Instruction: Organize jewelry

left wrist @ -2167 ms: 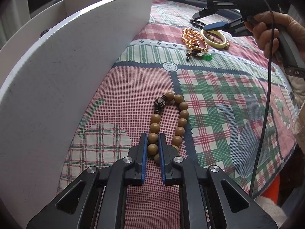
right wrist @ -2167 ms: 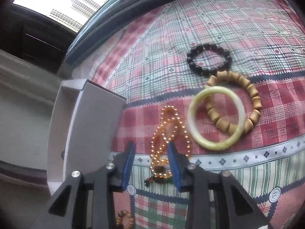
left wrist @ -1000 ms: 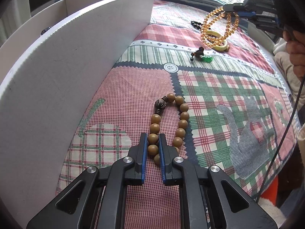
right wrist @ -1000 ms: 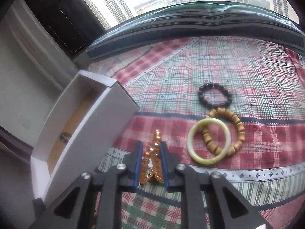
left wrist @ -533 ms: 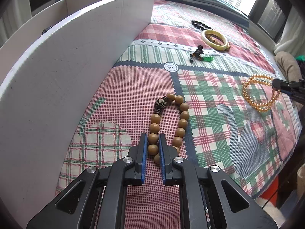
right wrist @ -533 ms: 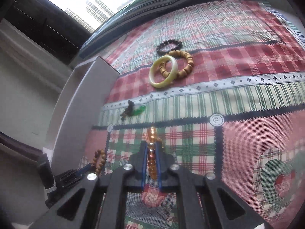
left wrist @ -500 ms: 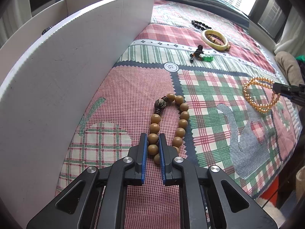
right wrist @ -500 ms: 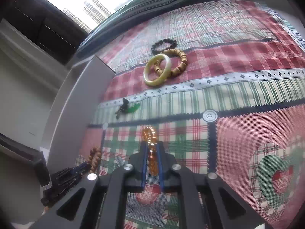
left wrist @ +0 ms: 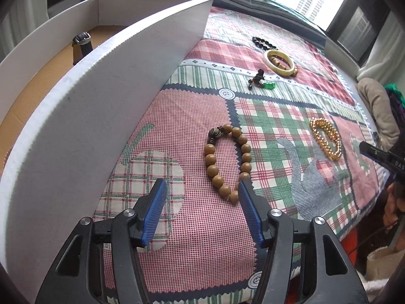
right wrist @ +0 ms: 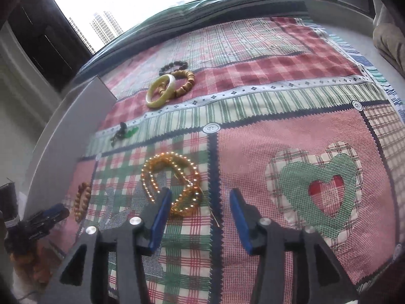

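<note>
A home bedroom high in a city: a bed under a red-and-green patchwork plaid quilt [right wrist: 278, 106] stood beside a window showing pale apartment towers [right wrist: 106, 29] outside.

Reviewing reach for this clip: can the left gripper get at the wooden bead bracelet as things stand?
Probably yes. The left gripper is open, and the wooden bead bracelet lies flat on the quilt just ahead, its near end between the fingertips, with nothing over it.
</note>
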A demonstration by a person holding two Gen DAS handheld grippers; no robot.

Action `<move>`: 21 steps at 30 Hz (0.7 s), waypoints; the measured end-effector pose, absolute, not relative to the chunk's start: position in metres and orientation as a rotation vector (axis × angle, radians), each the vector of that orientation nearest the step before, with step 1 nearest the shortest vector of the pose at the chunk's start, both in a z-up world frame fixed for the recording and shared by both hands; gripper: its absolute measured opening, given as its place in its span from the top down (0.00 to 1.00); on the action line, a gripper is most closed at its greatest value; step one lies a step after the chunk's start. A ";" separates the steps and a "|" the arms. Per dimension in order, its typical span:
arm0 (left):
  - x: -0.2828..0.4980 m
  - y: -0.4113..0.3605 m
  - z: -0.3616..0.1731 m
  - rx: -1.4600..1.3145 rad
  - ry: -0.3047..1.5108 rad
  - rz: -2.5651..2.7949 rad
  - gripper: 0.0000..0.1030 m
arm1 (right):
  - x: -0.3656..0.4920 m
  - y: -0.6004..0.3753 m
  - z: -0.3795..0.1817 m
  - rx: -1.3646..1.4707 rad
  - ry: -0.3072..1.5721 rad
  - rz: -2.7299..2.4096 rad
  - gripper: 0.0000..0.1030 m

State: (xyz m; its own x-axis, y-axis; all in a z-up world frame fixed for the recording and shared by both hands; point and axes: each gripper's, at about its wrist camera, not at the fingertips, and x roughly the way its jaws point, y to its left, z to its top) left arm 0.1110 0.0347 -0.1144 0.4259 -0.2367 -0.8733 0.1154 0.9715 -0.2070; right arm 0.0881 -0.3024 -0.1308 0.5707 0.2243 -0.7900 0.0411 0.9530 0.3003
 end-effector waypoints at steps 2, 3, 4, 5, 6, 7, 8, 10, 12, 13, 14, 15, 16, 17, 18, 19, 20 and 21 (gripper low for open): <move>0.110 0.038 -0.116 -0.127 1.116 -0.213 0.41 | 0.082 -0.298 -0.128 0.277 0.951 0.116 0.51; 0.110 0.038 -0.117 -0.125 1.121 -0.210 0.41 | 0.079 -0.296 -0.126 0.266 0.943 0.120 0.51; 0.112 0.037 -0.119 -0.122 1.126 -0.208 0.41 | 0.077 -0.294 -0.125 0.260 0.936 0.126 0.51; 0.113 0.036 -0.120 -0.120 1.132 -0.206 0.42 | 0.076 -0.291 -0.124 0.259 0.931 0.133 0.51; 0.115 0.034 -0.122 -0.116 1.137 -0.206 0.42 | 0.077 -0.289 -0.123 0.260 0.928 0.141 0.51; 0.117 0.031 -0.123 -0.109 1.140 -0.207 0.42 | 0.077 -0.287 -0.123 0.264 0.928 0.148 0.51; 0.119 0.027 -0.124 -0.097 1.141 -0.208 0.42 | 0.078 -0.285 -0.123 0.268 0.929 0.152 0.51; 0.128 0.019 -0.128 -0.063 1.145 -0.196 0.43 | 0.078 -0.280 -0.123 0.271 0.927 0.160 0.51; 0.137 0.012 -0.131 -0.037 1.143 -0.184 0.44 | 0.077 -0.275 -0.122 0.268 0.923 0.172 0.51; 0.142 0.009 -0.132 -0.025 1.141 -0.180 0.45 | 0.076 -0.273 -0.122 0.266 0.922 0.178 0.51; 0.147 0.006 -0.132 -0.013 1.137 -0.177 0.49 | 0.076 -0.270 -0.122 0.263 0.921 0.184 0.51; 0.151 0.003 -0.132 0.000 1.131 -0.174 0.52 | 0.075 -0.268 -0.122 0.261 0.923 0.190 0.51; 0.156 0.000 -0.132 0.012 1.126 -0.174 0.53 | 0.074 -0.267 -0.122 0.259 0.924 0.195 0.51; 0.159 -0.002 -0.132 0.023 1.123 -0.178 0.57 | 0.073 -0.265 -0.122 0.259 0.924 0.198 0.51; 0.163 -0.005 -0.132 0.036 1.118 -0.187 0.61 | 0.071 -0.264 -0.123 0.257 0.925 0.201 0.51; 0.165 -0.007 -0.133 0.055 1.116 -0.190 0.71 | 0.070 -0.264 -0.123 0.255 0.927 0.204 0.51; 0.167 -0.011 -0.133 0.084 1.112 -0.188 0.83 | 0.070 -0.264 -0.123 0.253 0.928 0.205 0.51; 0.168 -0.013 -0.132 0.103 1.112 -0.200 0.89 | 0.069 -0.265 -0.122 0.253 0.928 0.203 0.51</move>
State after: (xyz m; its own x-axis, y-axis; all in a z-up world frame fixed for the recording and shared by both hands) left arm 0.1675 -0.0135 -0.1323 0.4277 -0.1085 -0.8974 0.2108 0.9774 -0.0177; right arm 0.0688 -0.2647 -0.1220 0.5838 0.2798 -0.7622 -0.0634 0.9516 0.3007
